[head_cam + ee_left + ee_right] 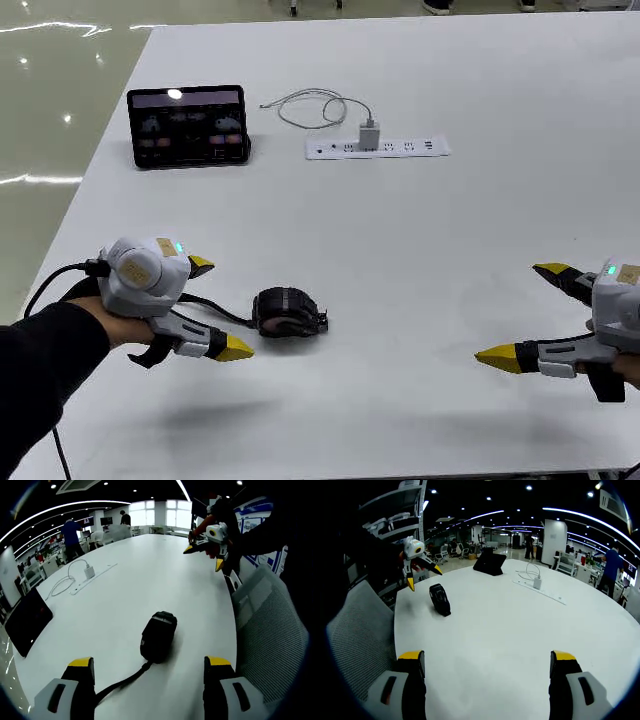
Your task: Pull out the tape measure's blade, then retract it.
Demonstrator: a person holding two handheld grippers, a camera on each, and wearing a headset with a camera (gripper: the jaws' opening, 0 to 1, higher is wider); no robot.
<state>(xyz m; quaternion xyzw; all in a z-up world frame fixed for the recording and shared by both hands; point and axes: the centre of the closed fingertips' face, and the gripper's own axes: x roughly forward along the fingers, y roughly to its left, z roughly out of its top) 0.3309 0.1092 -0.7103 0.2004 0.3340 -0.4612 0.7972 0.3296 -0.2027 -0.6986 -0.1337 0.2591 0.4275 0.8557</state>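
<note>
The tape measure (pixel 288 311), a dark, rounded case, lies on the white table (pixel 400 230) with no blade drawn out, so the task looks to be at its start. The left gripper (pixel 218 307) hovers just beside the tape measure, its yellow-tipped jaws spread wide and empty. In the left gripper view the case sits a little ahead of the gap between them. A black cord (pixel 122 682) trails from the tape measure back towards that gripper. The right gripper (pixel 523 312) hangs well apart from the tape measure on its far side, also spread and holding nothing. The step in hand seems to be pinning the case. The left jaws would do best to close squarely across its flat sides, clear of the cord, so it cannot roll. The right gripper must then come in to the blade's hook, which is too small to make out here. It should pull level with the table and afterwards ease the blade back rather than let it snap.
</note>
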